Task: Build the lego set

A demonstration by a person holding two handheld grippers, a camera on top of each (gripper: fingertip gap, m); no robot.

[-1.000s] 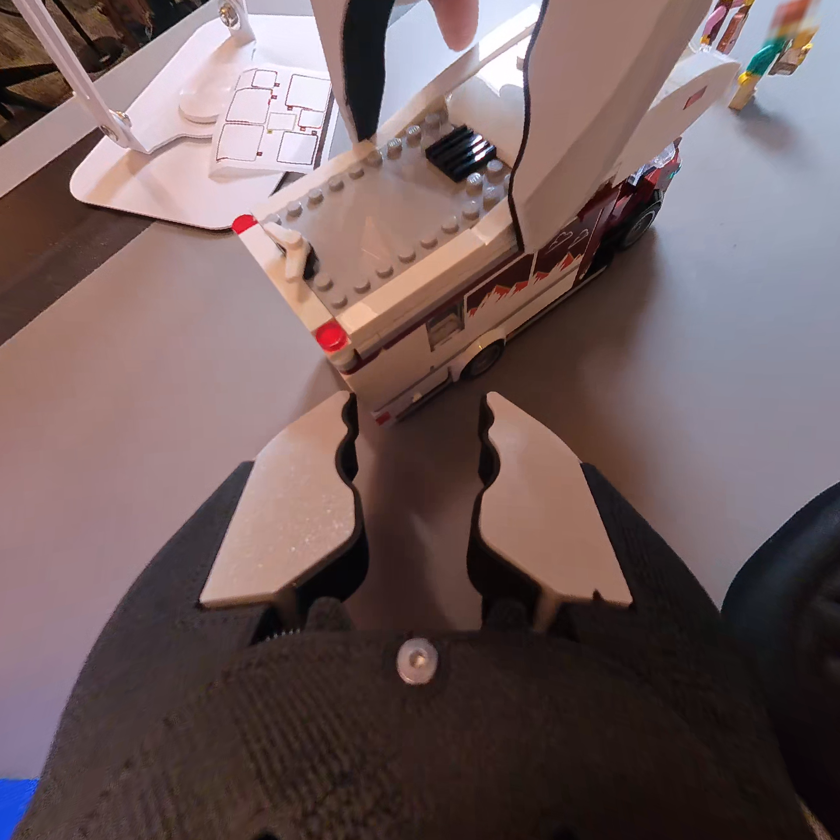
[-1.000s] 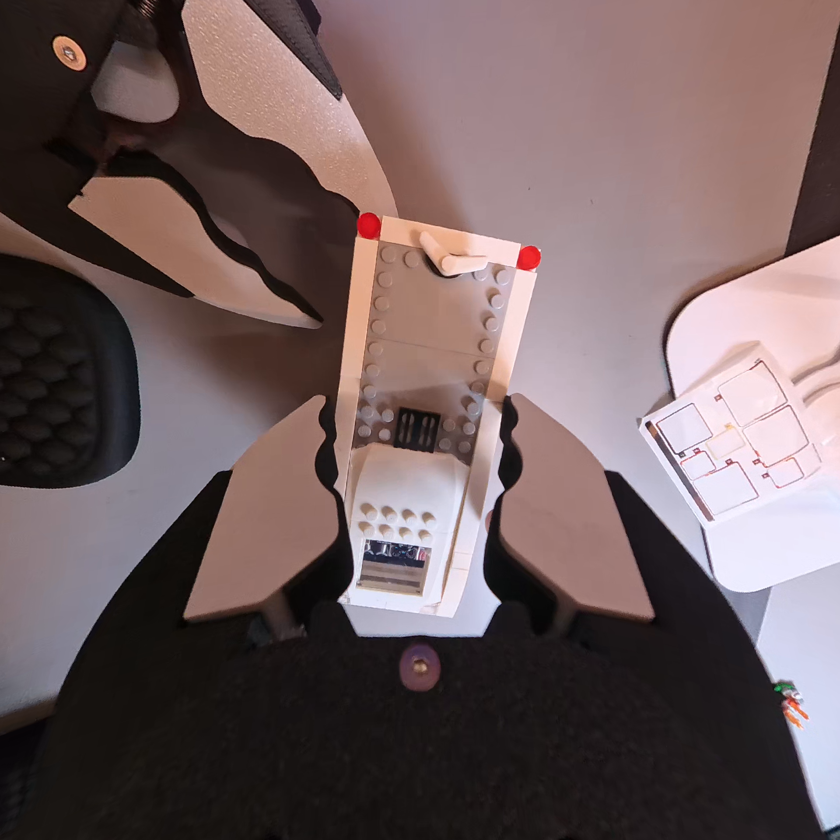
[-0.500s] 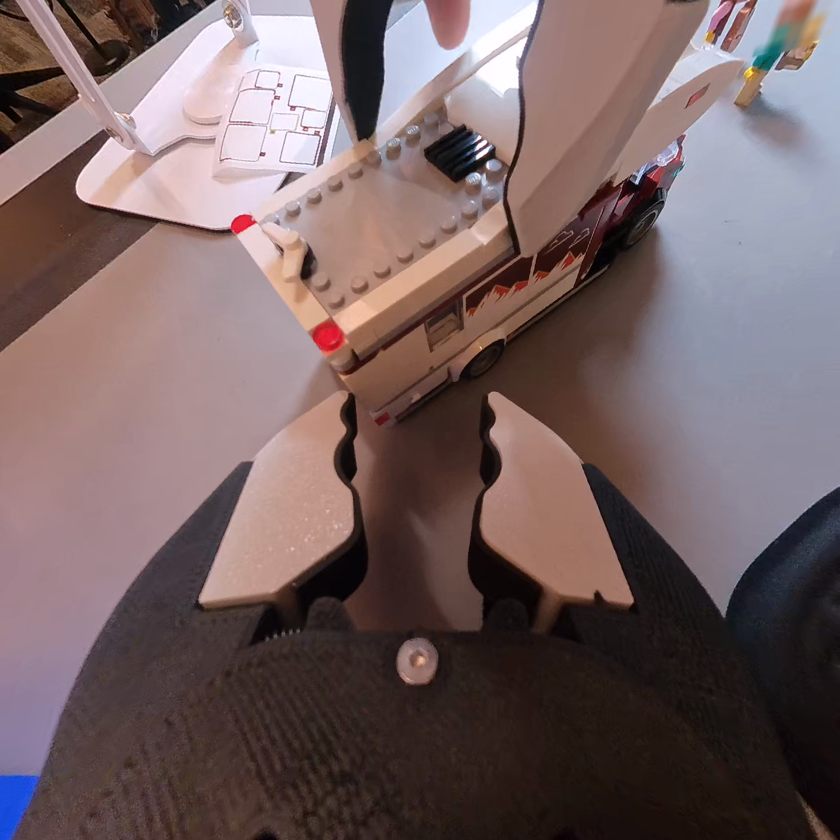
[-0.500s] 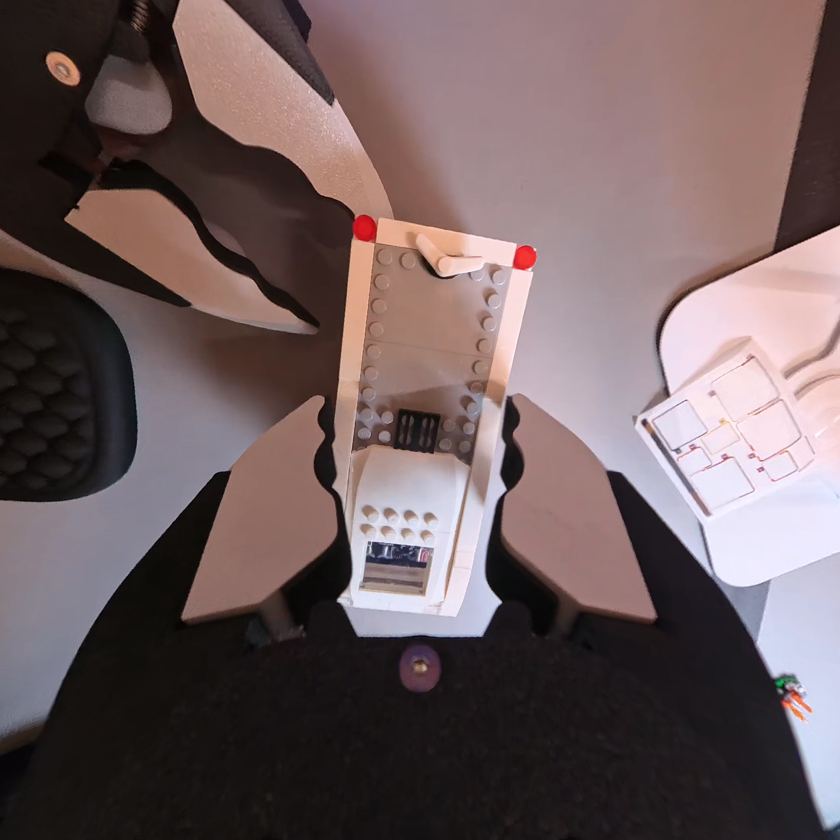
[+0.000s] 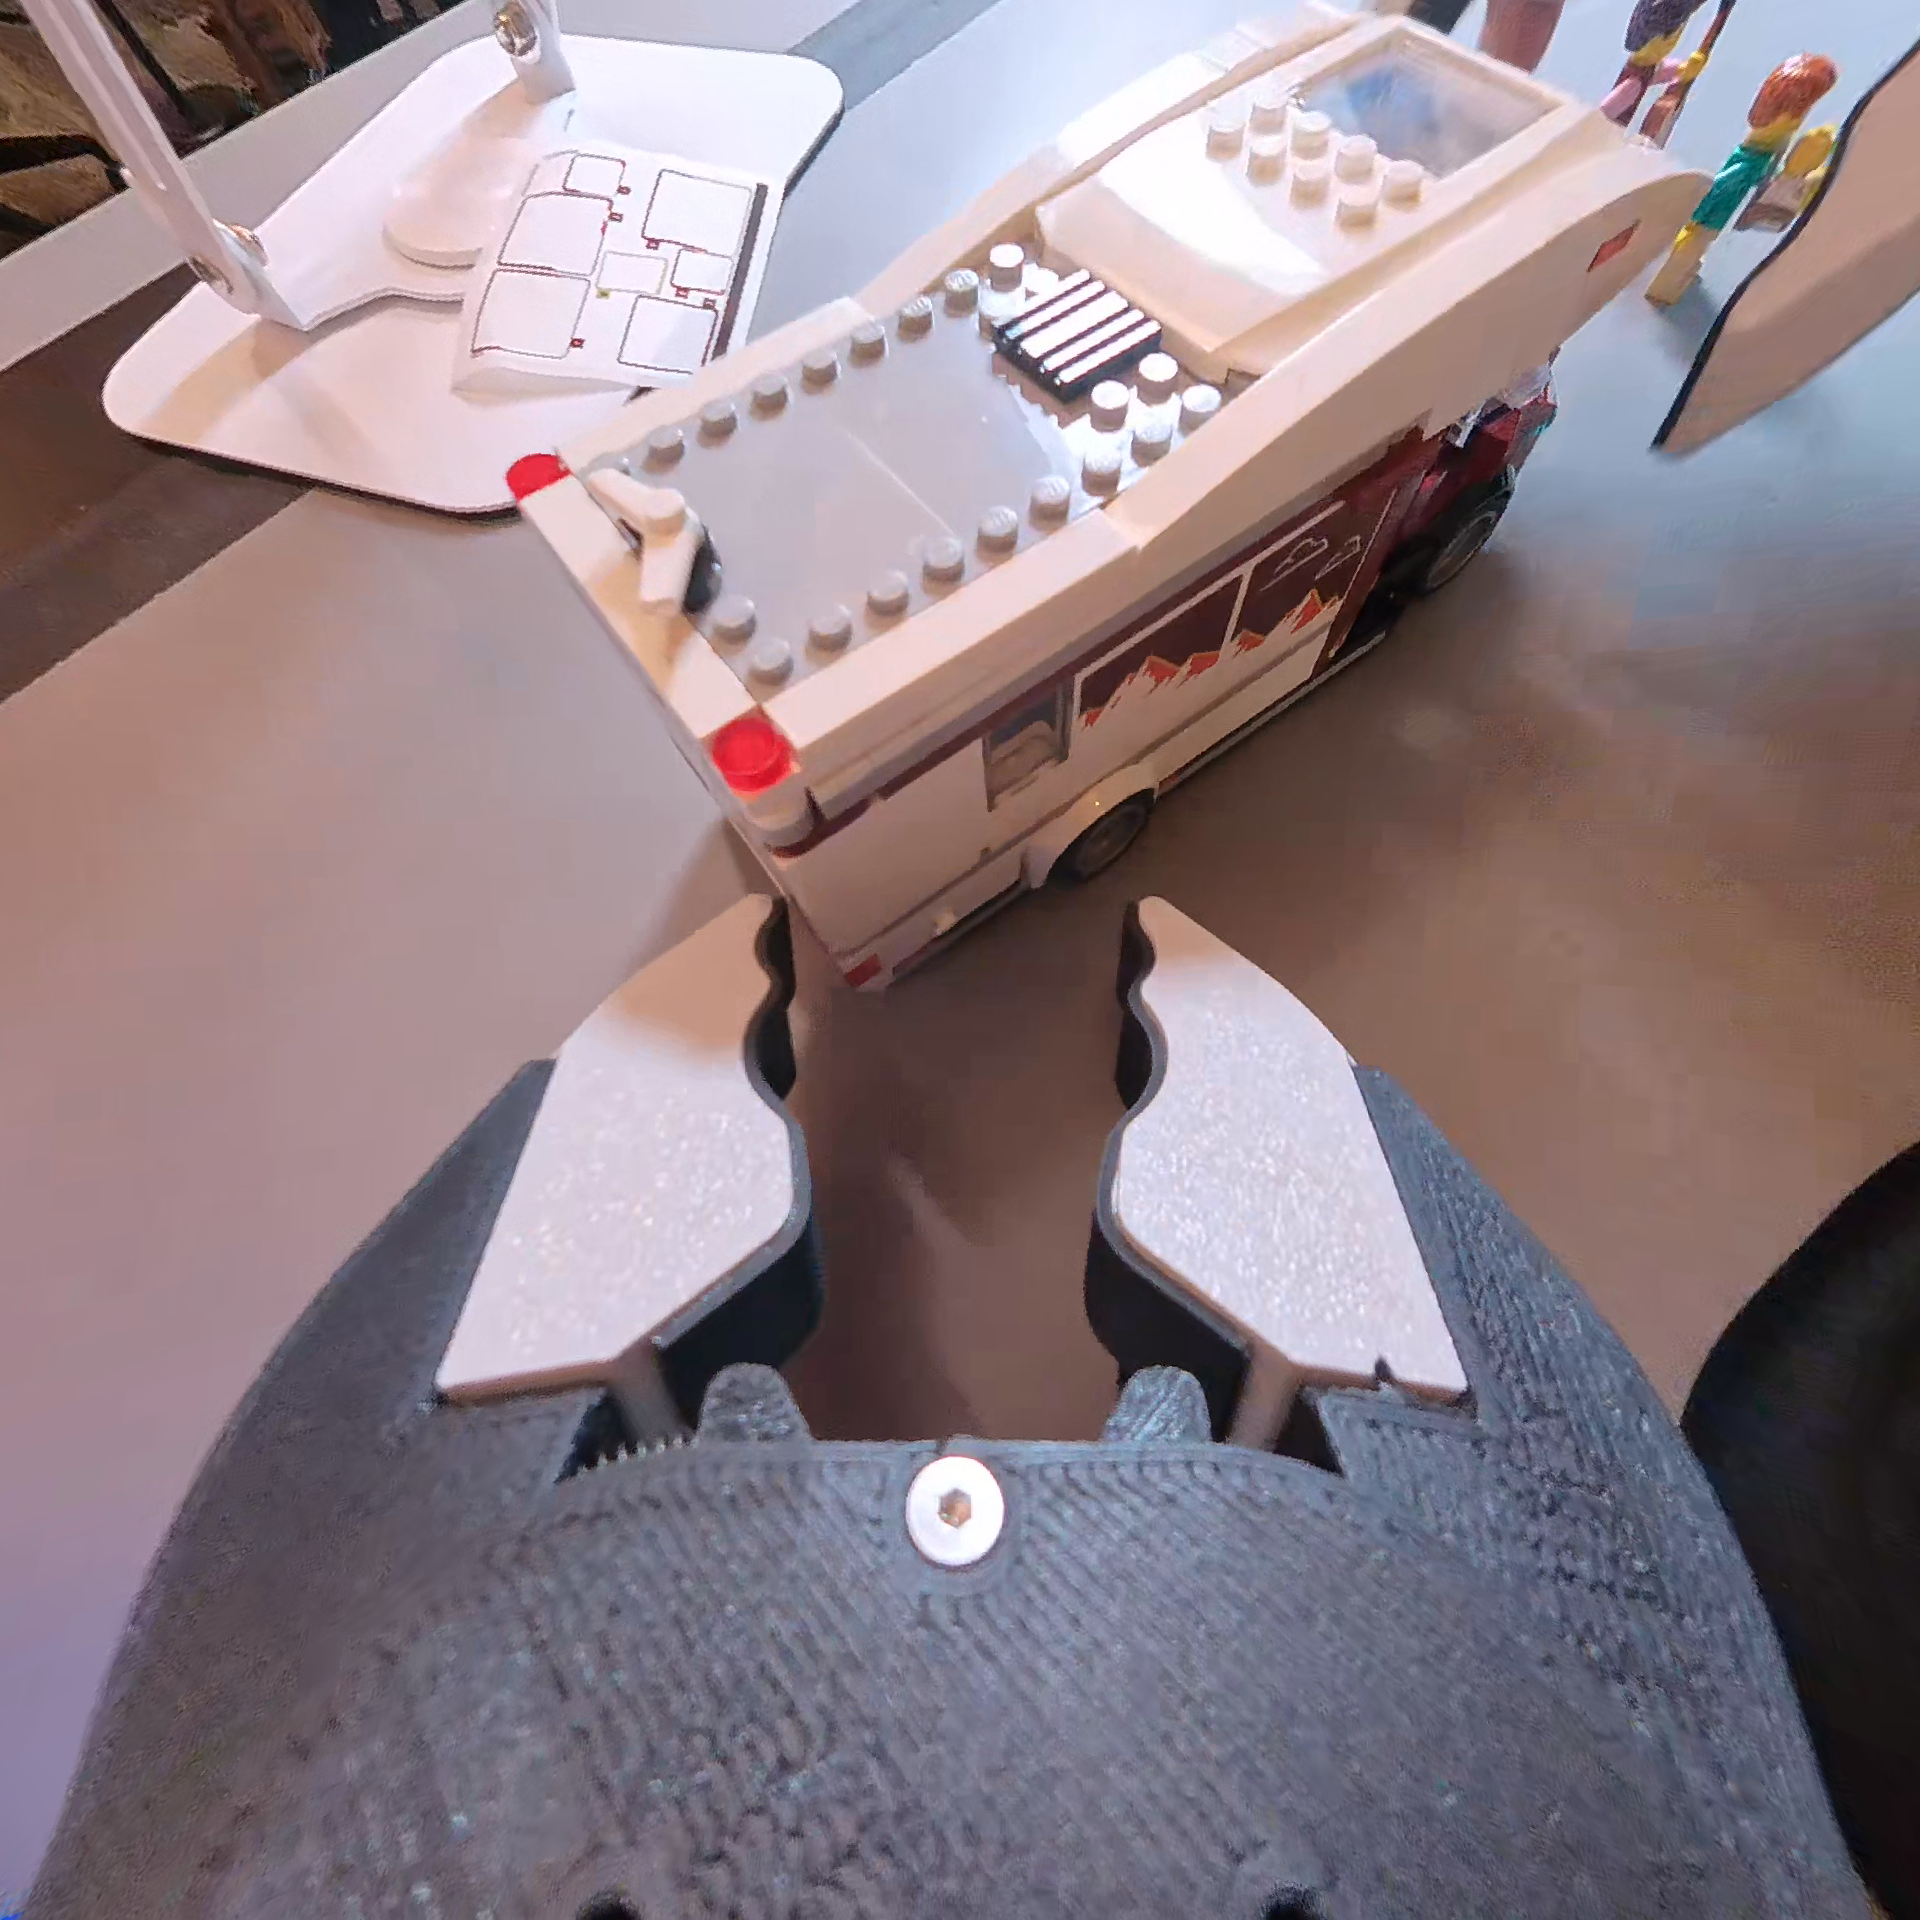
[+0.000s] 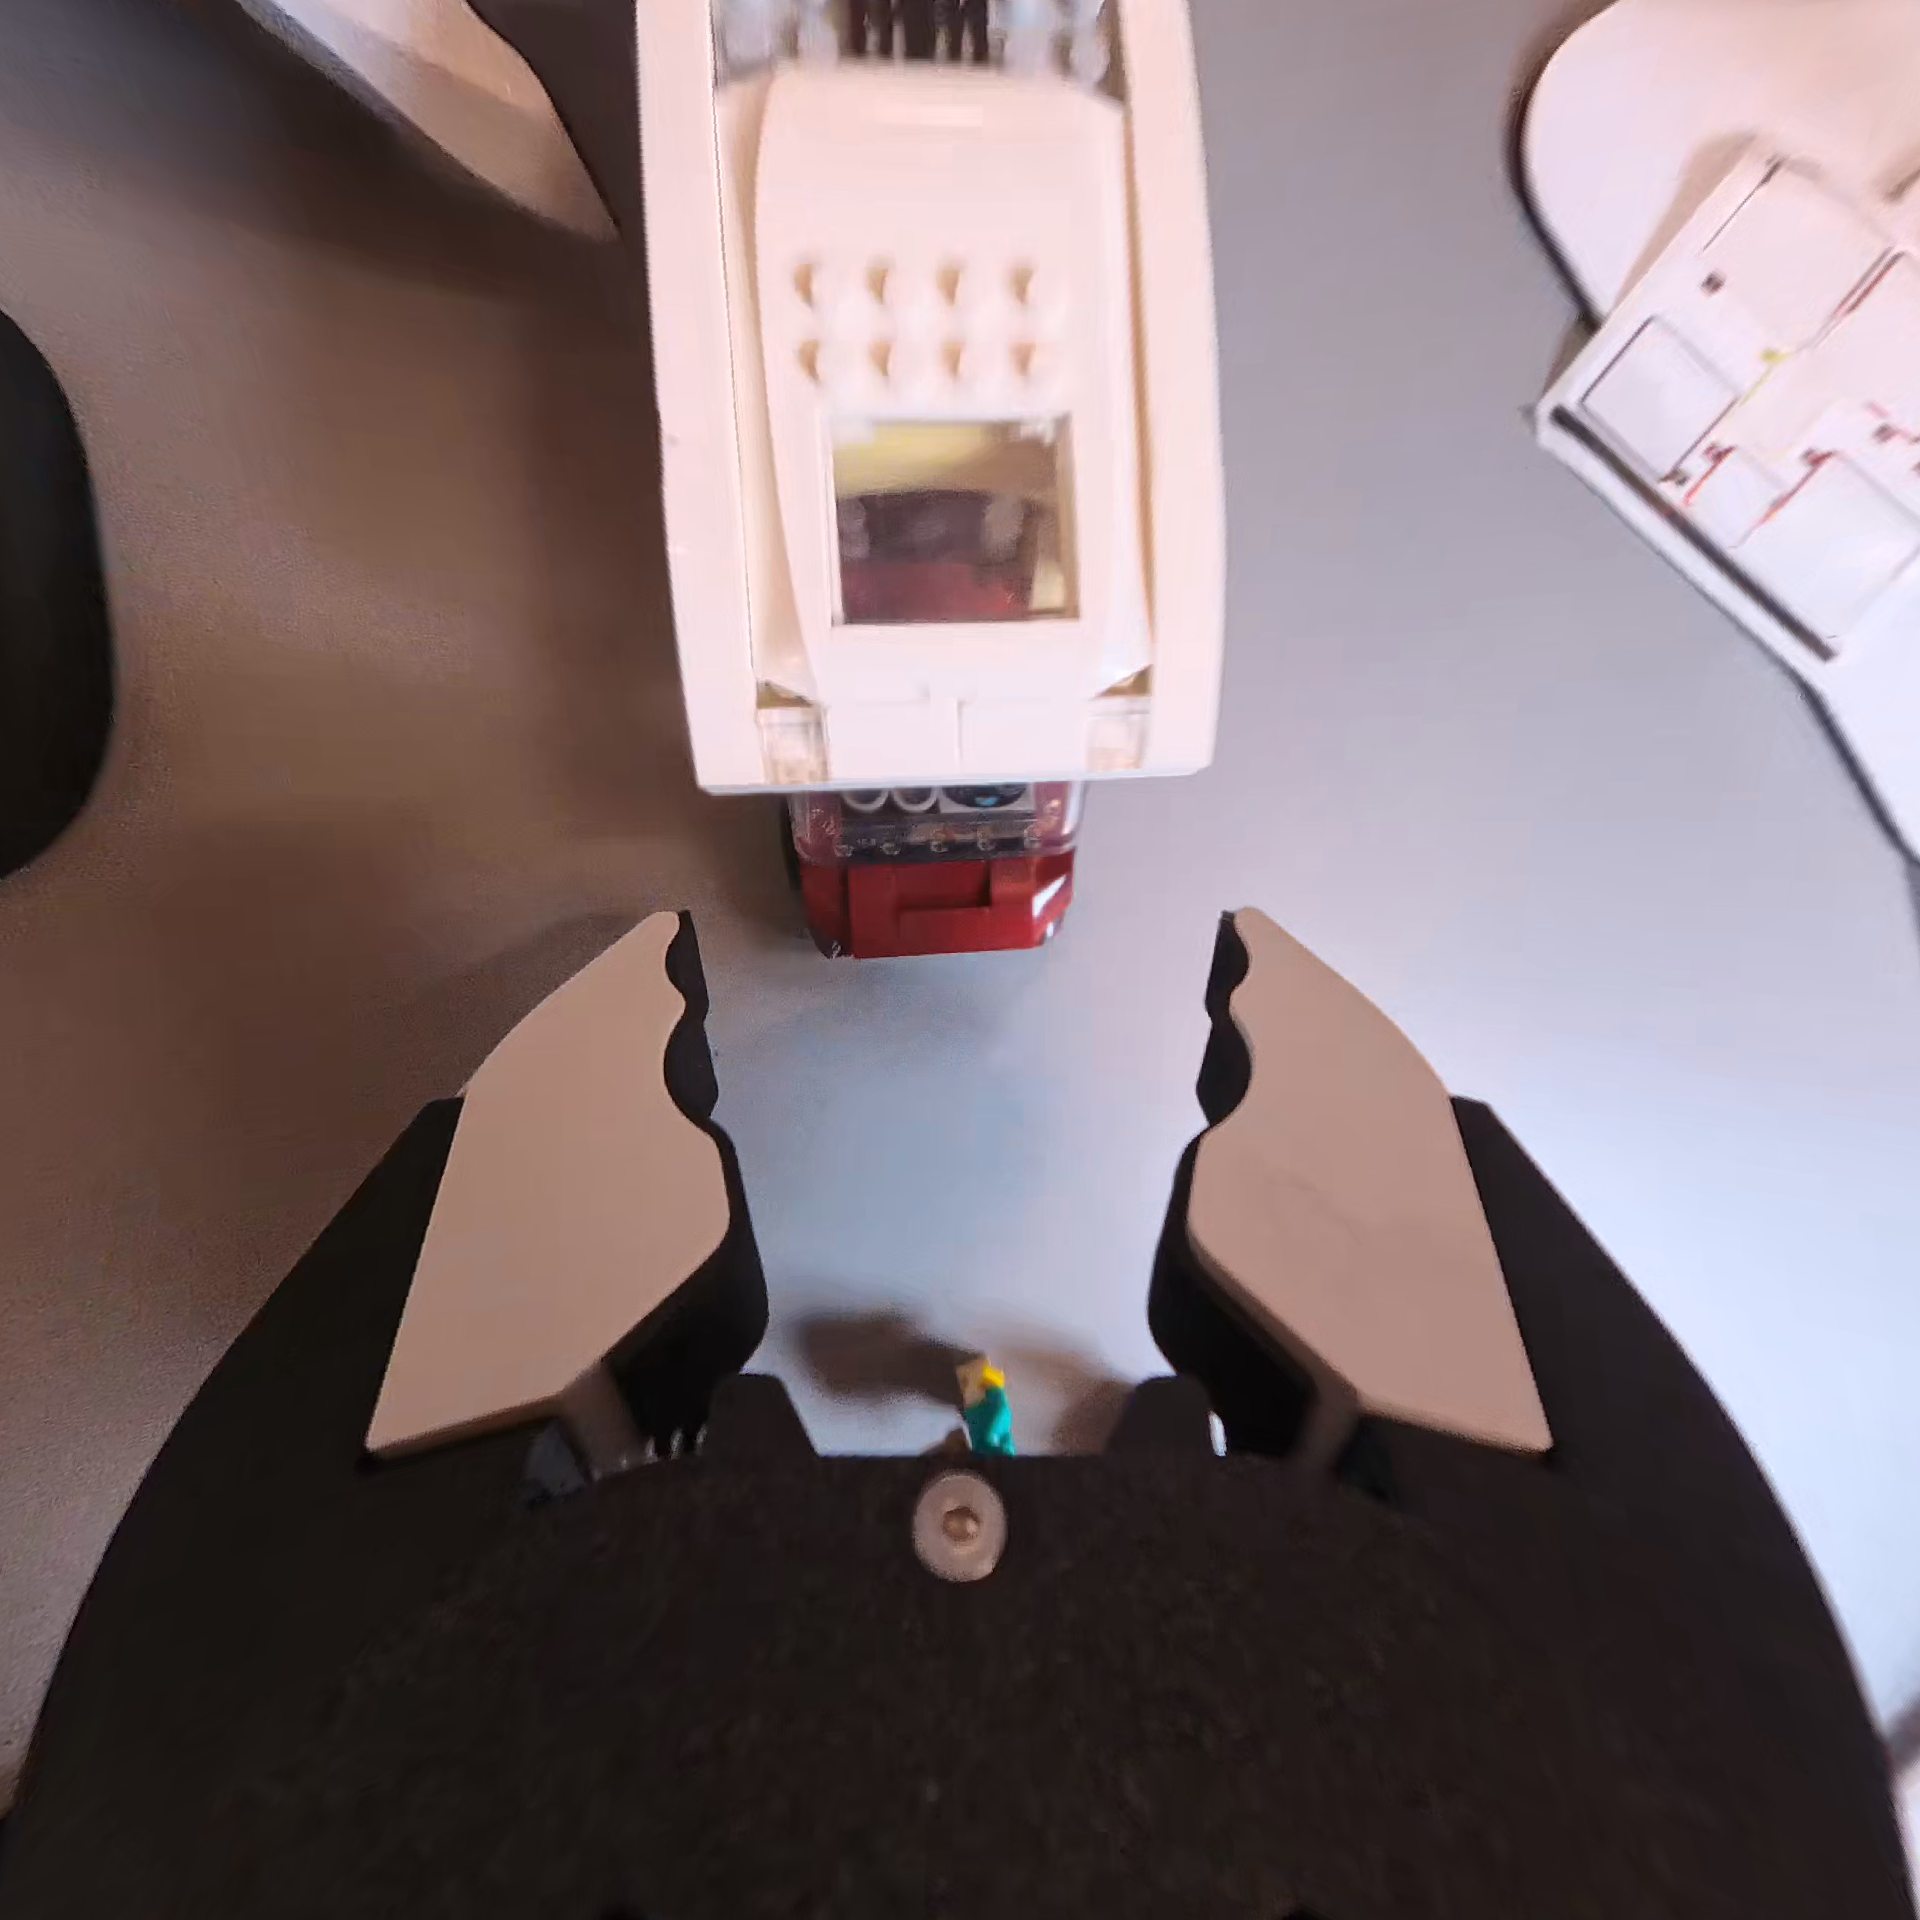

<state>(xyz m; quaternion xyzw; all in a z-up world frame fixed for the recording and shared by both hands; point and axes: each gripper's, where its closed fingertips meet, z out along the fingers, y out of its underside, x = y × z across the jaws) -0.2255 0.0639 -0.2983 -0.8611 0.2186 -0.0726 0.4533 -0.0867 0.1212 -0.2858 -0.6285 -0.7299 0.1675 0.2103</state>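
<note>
A white toy camper van of plastic building bricks (image 5: 997, 540), with a studded grey roof plate, a black ribbed grille, red round lights at its rear corners, a clear skylight, dark red side panels with orange mountain shapes and a dark red nose, stands on the grey tabletop (image 5: 260, 831). Its rear lower corner lies just ahead of the left gripper (image 5: 956, 920), slightly toward that gripper's left fingertip; the jaws stand moderately apart with only tabletop between them and nothing held. The van's red nose sits just ahead of the right gripper (image 6: 951, 925), between the lines of its two fingers but beyond their tips; those jaws gape wide with nothing in them. A small toy figure with a teal body and yellow head (image 6: 985, 1403) stands on the tabletop close under the right gripper's base. Ahead and left of the left gripper lies a flat white stand base with a hinged arm (image 5: 312, 343), carrying a white card with outlined squares (image 5: 613, 281); nothing here serves as a container. More small brick figures (image 5: 1756, 156) stand far ahead to its right. A second ago the right gripper's fingers flanked the van's body from above; now they have drawn back off its front and spread wider, and the left gripper has opened a little.
</note>
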